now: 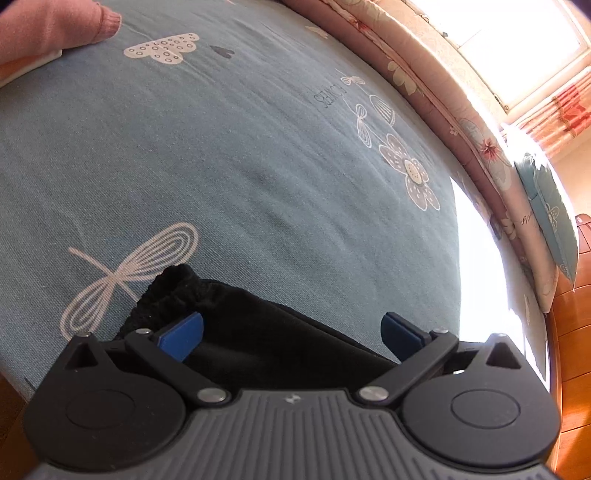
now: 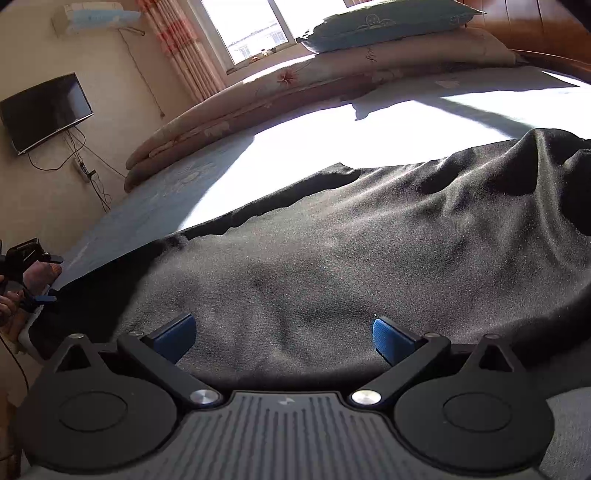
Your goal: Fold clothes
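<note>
Black cloth on the blue bedsheet [image 1: 258, 155], both my grippers spread wide and empty above it.

Detail: the black garment [image 2: 351, 251] lies flat on the sheet, its long axis running from beside the floral quilt [image 2: 258, 99] side back toward me. My left gripper [image 1: 291, 332] hovers over one gathered end [image 1: 173, 291], jaws released; my right gripper [image 2: 284, 336] sits low over the broad middle, jaws equally apart, tilted forward. I judge the left nearer a usable edge, so it should pinch first.

A blue-sheeted bed [image 2: 155, 192] carries a black garment [image 2: 332, 251], folded quilt [image 2: 295, 88], and perhaps pink clothing [image 1: 51, 26].
</note>
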The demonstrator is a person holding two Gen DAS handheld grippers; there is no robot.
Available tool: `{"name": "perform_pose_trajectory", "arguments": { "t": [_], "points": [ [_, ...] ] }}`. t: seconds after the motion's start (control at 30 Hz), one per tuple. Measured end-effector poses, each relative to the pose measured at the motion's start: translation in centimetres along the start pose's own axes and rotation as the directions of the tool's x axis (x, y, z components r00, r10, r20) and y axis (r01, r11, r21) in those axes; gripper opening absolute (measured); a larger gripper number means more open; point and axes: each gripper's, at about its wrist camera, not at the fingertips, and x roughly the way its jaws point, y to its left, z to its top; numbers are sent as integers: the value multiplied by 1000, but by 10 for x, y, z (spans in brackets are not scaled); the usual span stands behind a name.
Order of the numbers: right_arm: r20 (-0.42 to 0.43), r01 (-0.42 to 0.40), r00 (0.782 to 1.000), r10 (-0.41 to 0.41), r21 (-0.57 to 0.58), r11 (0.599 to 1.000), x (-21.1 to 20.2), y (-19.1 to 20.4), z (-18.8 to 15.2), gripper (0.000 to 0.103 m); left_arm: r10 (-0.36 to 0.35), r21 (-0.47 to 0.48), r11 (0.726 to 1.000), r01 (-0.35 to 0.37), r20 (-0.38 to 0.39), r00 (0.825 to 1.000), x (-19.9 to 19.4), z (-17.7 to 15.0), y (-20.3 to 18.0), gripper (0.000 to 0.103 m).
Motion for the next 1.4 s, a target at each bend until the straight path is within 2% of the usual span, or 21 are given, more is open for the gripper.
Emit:
{"name": "perform_pose_trajectory", "arguments": {
  "t": [0.1, 0.2, 0.3, 0.4, 0.47, 0.57, 0.73, 0.9, 1.23, 1.3, 1.4],
  "points": [
    [-1, 3, 1000, -3, -9, 1000, 2, 1, 0, 103, -28, 42, 999, 26, 36, 999, -35, 2, -2, 102],
    [-3, -1, 1000, 1, -11, 1000, 1, 1, 0, 103, -52, 38, 998, 48, 119, 991, -69, -5, 11, 100],
    [-6, -10, 1000, 10, -16, 1000, 1, 2, 0, 103, -88, 16, 996, 86, 239, 967, -94, -23, 34, 100],
    [-9, -7, 1000, 6, -21, 1000, 1, 4, -1, 103, -110, -76, 988, 136, 279, 954, -101, -41, 66, 100],
    [-9, 0, 1000, 0, -26, 1000, 2, 5, -1, 103, -126, -170, 969, 179, 283, 951, -98, -54, 90, 100],
    [-11, 11, 1000, -11, -39, 999, 3, 7, -2, 103, -174, -241, 941, 237, 258, 950, -84, -70, 112, 100],
    [-15, 20, 1000, -21, -52, 998, 4, 8, -2, 103, -232, -272, 919, 284, 207, 950, -56, -77, 122, 100],
    [-13, 20, 1000, -21, -50, 999, 3, 8, -3, 103, -247, -303, 908, 288, 169, 954, -37, -83, 125, 100],
    [-18, 46, 999, -48, -86, 995, 6, 14, -4, 103, -313, -325, 881, 344, 145, 939, -14, -84, 125, 100],
    [-18, 51, 998, -53, -91, 995, 6, 15, -4, 103, -325, -340, 869, 359, 155, 933, -10, -81, 127, 100],
    [-19, 57, 998, -59, -99, 993, 7, 16, -4, 103, -351, -390, 832, 396, 184, 918, -5, -78, 135, 100]
  ]
}}
